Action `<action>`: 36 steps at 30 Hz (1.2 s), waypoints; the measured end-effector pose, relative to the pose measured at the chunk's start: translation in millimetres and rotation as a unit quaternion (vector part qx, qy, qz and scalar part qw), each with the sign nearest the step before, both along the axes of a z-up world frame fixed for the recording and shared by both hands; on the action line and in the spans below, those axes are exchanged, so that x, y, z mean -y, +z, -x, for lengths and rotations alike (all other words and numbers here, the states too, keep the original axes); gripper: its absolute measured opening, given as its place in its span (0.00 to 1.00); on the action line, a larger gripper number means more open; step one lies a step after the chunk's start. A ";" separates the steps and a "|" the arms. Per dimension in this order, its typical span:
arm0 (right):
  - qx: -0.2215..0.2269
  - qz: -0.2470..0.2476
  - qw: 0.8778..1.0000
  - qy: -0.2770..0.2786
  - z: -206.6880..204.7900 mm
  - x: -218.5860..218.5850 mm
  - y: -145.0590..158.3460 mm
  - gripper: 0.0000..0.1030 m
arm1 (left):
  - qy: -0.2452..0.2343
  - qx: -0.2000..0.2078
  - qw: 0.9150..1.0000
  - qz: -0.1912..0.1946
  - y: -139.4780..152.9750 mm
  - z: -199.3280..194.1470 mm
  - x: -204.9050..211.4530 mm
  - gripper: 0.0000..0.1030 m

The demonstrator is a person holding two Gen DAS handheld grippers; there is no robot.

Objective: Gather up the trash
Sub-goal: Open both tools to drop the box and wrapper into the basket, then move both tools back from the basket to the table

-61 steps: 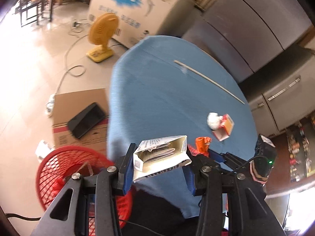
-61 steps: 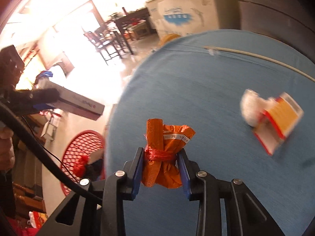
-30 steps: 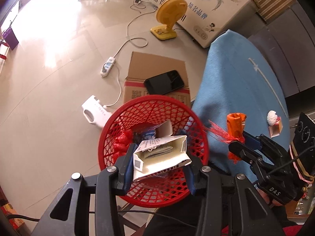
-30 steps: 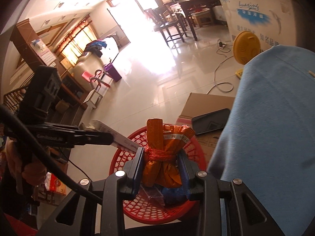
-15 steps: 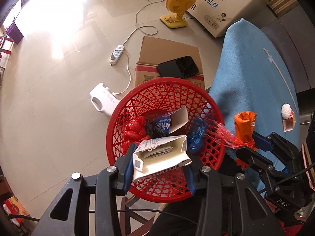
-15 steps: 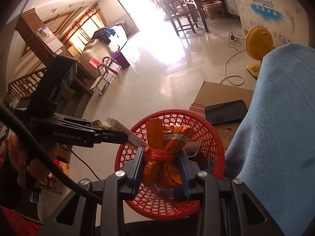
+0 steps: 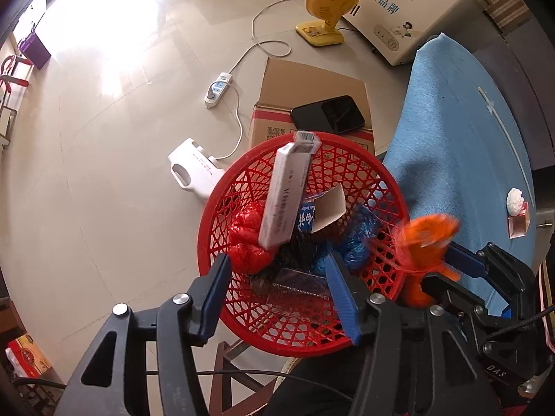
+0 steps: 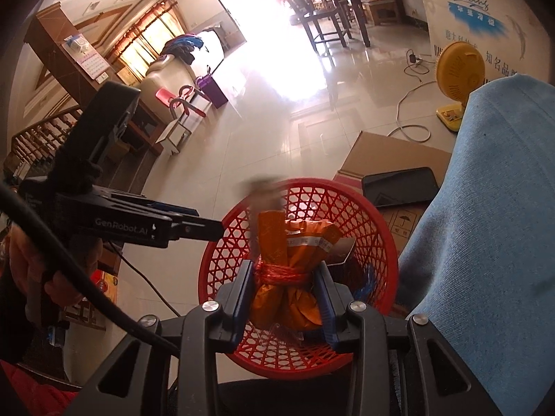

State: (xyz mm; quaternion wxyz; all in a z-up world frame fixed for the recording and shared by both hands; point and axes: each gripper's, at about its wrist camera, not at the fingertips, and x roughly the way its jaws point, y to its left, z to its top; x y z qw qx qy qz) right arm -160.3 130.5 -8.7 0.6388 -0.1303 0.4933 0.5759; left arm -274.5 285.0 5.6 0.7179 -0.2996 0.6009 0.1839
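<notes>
We're at the drop-off, both hands over the red basket (image 7: pixel 392 187). Our left gripper (image 7: pixel 277 274) has just been opening, its jaws now apart with nothing between them, and the flat white carton (image 7: pixel 284 194) is tumbling into the plastic lattice among crinkled red and blue wrappers. Our right gripper (image 8: pixel 285 291) is clamped tight on the orange packet (image 8: pixel 291 270), a crumpled bag cinched with red string, above the rim. Next, we reckon, release it, then return to the blue cloth counter (image 7: pixel 461 131) for the leftover scraps (image 7: pixel 517 212).
</notes>
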 end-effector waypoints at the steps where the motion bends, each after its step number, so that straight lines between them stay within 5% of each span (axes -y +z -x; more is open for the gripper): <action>1: -0.001 0.000 1.000 0.000 -0.1 0.1 -0.6 0.38 | 0.001 -0.001 1.000 0.001 -0.7 0.1 -0.1 0.57; 5: -0.003 -0.006 1.000 -0.006 -2.5 3.3 0.2 0.56 | 0.004 -0.001 1.000 0.003 -1.3 0.4 -0.4 0.59; 36: -0.006 -0.045 0.986 -0.159 -70.4 75.5 28.6 0.57 | -0.077 0.039 0.993 -0.076 35.4 -43.0 39.9 0.62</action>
